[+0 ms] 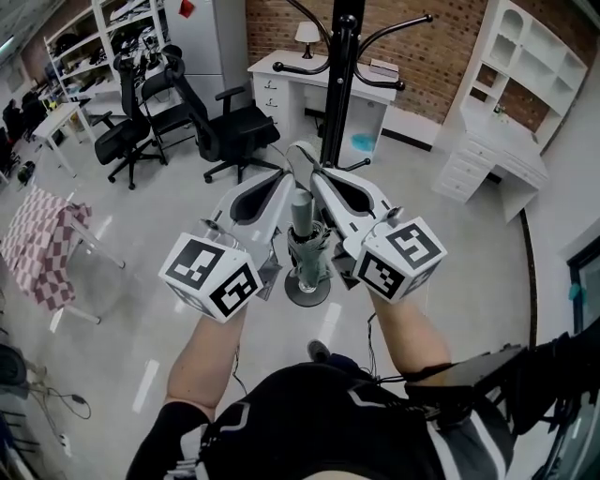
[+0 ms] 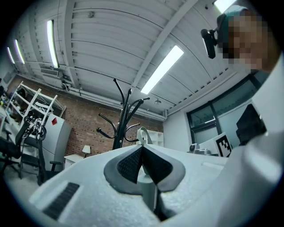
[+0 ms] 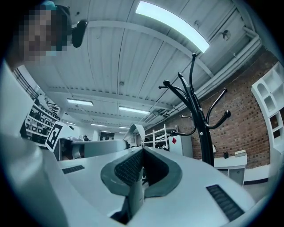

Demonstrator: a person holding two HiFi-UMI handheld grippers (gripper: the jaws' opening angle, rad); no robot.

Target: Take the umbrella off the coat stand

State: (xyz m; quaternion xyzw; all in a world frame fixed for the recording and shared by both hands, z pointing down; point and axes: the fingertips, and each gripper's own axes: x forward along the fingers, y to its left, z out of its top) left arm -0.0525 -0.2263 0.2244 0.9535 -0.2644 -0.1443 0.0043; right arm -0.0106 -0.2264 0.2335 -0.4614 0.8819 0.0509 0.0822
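Both claws are tight together right now. My left gripper [image 2: 142,148] has its jaws closed with the pale strap [image 2: 143,134] poking out above the tips. My right gripper [image 3: 142,151] shows the same, jaws pressed shut on that loop from the other side. So I'm pinching the strap from both sides, and in the head view the two noses meet in a point just in front of the pole.

The umbrella [image 1: 304,234] hangs straight down between the two grippers, folded up, grey handle on top. It sits in front of the coat stand [image 1: 337,84] and well below the hooks [image 1: 412,21]. As far as I can make out, the loop is around none of them. I read that as the umbrella already off the stand, its weight on my two grips alone.

Why two grips on one thin strap? I reckon it stops the umbrella swinging or twisting against the pole. The round base [image 1: 307,296] is right under it, so I'd carry it clear of that.
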